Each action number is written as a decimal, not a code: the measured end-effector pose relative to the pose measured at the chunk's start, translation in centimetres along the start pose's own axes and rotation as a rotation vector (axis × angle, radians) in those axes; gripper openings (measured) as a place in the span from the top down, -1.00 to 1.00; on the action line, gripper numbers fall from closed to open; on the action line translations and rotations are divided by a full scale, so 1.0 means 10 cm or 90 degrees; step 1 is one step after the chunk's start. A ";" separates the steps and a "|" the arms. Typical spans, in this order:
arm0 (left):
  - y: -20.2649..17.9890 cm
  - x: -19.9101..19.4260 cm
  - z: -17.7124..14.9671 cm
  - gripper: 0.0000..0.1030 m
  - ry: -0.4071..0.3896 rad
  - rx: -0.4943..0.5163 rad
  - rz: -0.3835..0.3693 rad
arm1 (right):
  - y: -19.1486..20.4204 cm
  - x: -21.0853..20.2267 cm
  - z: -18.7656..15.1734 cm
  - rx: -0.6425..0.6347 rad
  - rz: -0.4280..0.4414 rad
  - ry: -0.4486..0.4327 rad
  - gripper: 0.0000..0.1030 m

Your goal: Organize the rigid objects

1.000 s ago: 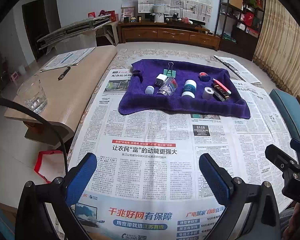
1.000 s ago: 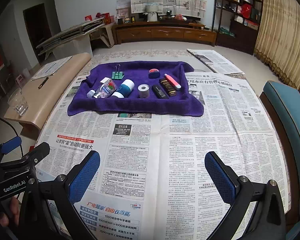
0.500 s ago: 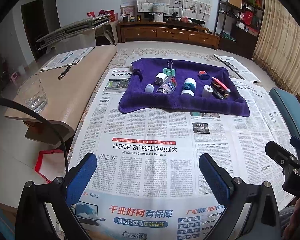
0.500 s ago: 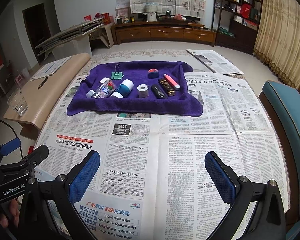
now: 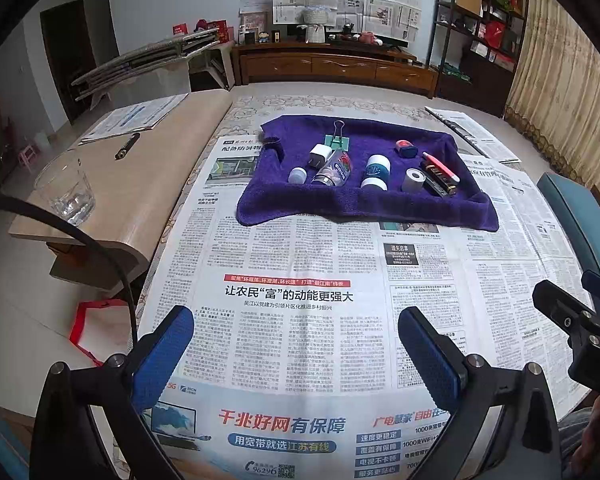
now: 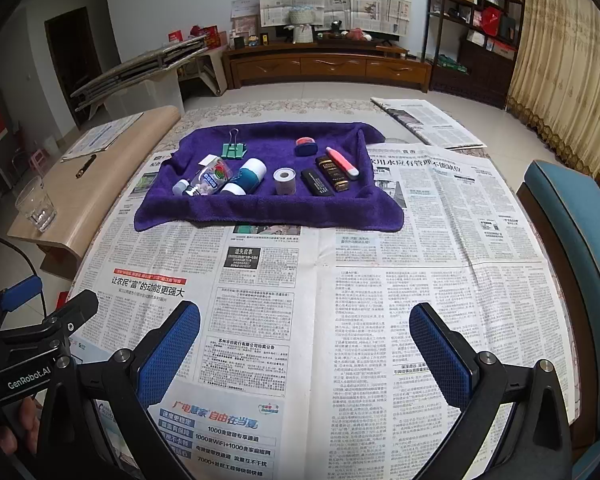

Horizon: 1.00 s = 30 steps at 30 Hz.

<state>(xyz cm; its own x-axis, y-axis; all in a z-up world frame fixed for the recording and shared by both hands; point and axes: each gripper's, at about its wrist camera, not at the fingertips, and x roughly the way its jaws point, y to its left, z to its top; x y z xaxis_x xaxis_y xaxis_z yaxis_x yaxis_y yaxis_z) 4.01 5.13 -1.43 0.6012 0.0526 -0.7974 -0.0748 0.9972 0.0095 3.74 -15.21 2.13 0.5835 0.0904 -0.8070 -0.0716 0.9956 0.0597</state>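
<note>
Rigid objects are lying in a loose row on a purple towel (image 6: 268, 208) at the far side of the newspaper-covered surface (image 6: 380, 300), well apart from both grippers. The clear bottle (image 6: 210, 178) and the teal-and-white bottle (image 6: 246, 178) are looking light but round and smooth, likely to roll, so gripping across the body seems best. The tape roll (image 6: 285, 180) is standing on end, easy to pinch by its sides. The green binder clip (image 6: 233, 150) and pink pen (image 6: 342, 162) are looking thin, needing a low pinch. The left gripper (image 5: 296, 354) and right gripper (image 6: 306, 354) are hovering with jaws spread wide, holding nothing.
</note>
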 end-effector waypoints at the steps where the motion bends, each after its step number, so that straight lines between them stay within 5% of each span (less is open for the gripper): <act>1: 0.00 0.00 0.00 -1.00 0.001 -0.001 0.000 | 0.01 0.00 0.00 0.000 -0.001 0.000 -1.00; 30: 0.00 0.00 -0.01 -1.00 0.004 -0.002 -0.005 | -0.01 -0.05 -0.01 0.002 -0.008 -0.003 -1.00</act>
<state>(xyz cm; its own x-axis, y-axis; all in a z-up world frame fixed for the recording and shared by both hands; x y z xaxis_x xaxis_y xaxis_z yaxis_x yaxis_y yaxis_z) 3.93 5.13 -1.48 0.5964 0.0447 -0.8015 -0.0724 0.9974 0.0017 3.36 -15.32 2.48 0.5880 0.0781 -0.8051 -0.0615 0.9968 0.0518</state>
